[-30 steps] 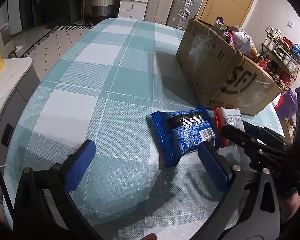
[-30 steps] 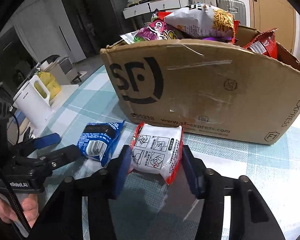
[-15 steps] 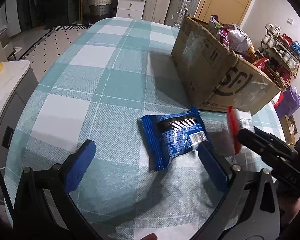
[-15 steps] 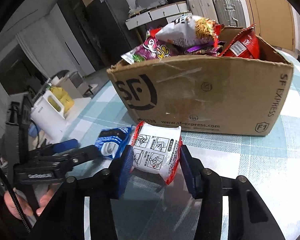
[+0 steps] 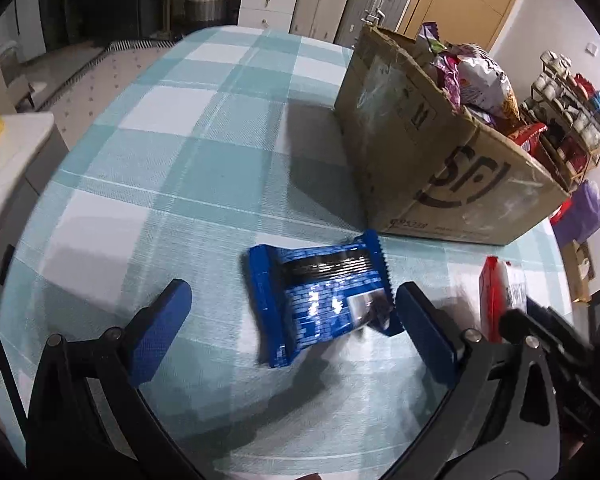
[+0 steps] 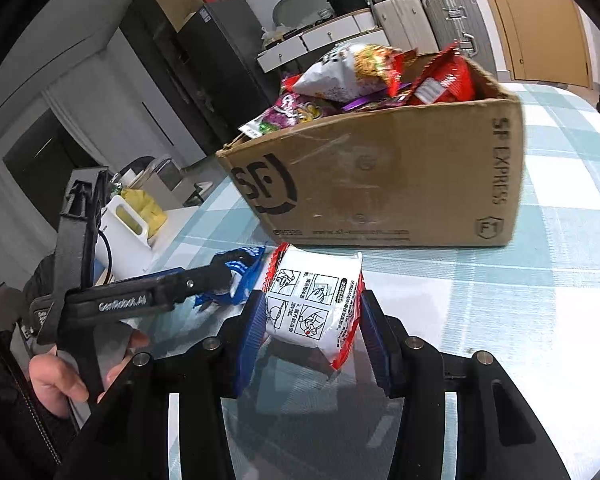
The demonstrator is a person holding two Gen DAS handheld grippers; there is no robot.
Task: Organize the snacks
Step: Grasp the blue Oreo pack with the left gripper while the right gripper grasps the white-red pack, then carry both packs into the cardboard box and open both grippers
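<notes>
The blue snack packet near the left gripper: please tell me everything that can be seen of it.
The blue snack packet is a glossy plastic pouch with crimped ends, a black band and small white print. It looks sealed and puffy, and lies flat on the checked tablecloth, just before the cardboard box. It sits between the open fingers of the left gripper; the right-hand finger is at its corner, though contact is unclear.

Teal-and-white check on the worktop (image 5: pixel 188 152). Plain brown on the cardboard box (image 6: pixel 400 184), black "SF" lettering printed on its sides. Royal blue with a black band and white print on the snack packet (image 5: pixel 324 304). White with black instruction drawings and a red crimped edge on the second packet (image 6: pixel 314 308). Blue pads on black frames for the left tongs (image 5: pixel 296 328) and the right tongs (image 6: pixel 312 336). Red, purple and white wrappers heaped in the box.
</notes>
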